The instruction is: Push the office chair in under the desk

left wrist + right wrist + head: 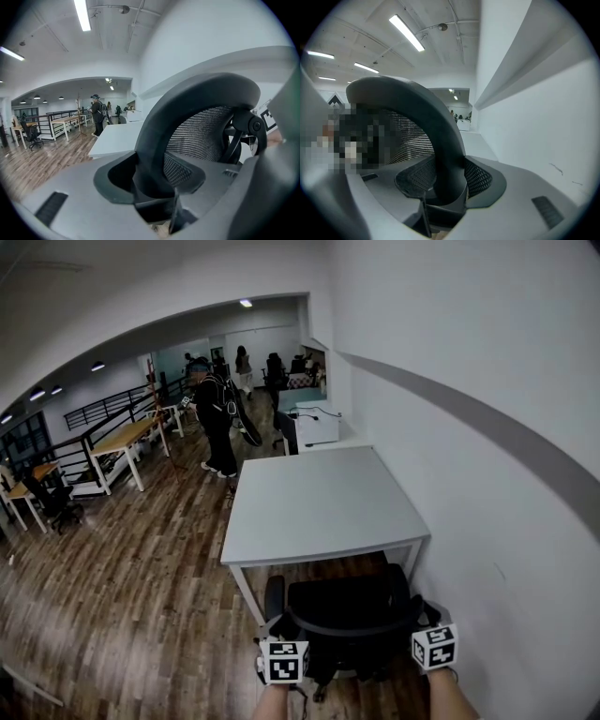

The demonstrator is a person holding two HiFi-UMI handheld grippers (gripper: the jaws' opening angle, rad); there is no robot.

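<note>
So the black office chair (347, 615) is parked at the near end of the white surface (319, 502), tight against the white wall (469, 427) on the right. Its backrest is on the person's side of the near edge, and I can't tell how far the seat reaches underneath. The left gripper (150, 180) is on the left side of the backrest's curved top rim. In the left gripper view its fingers (79, 187) are clenched on that dark rim, with the mesh back rising just past them. It's the same on the other side: the right gripper (447, 180) has its fingers (525, 187) grasping the right side of the rim, pads touching it on both faces. In the head view both marker cubes sit at the backrest's two corners. Further back there's wood floor (141, 568), a person in dark clothes (216, 423) standing, and a few wooden tables (122, 442) along a railing.
</note>
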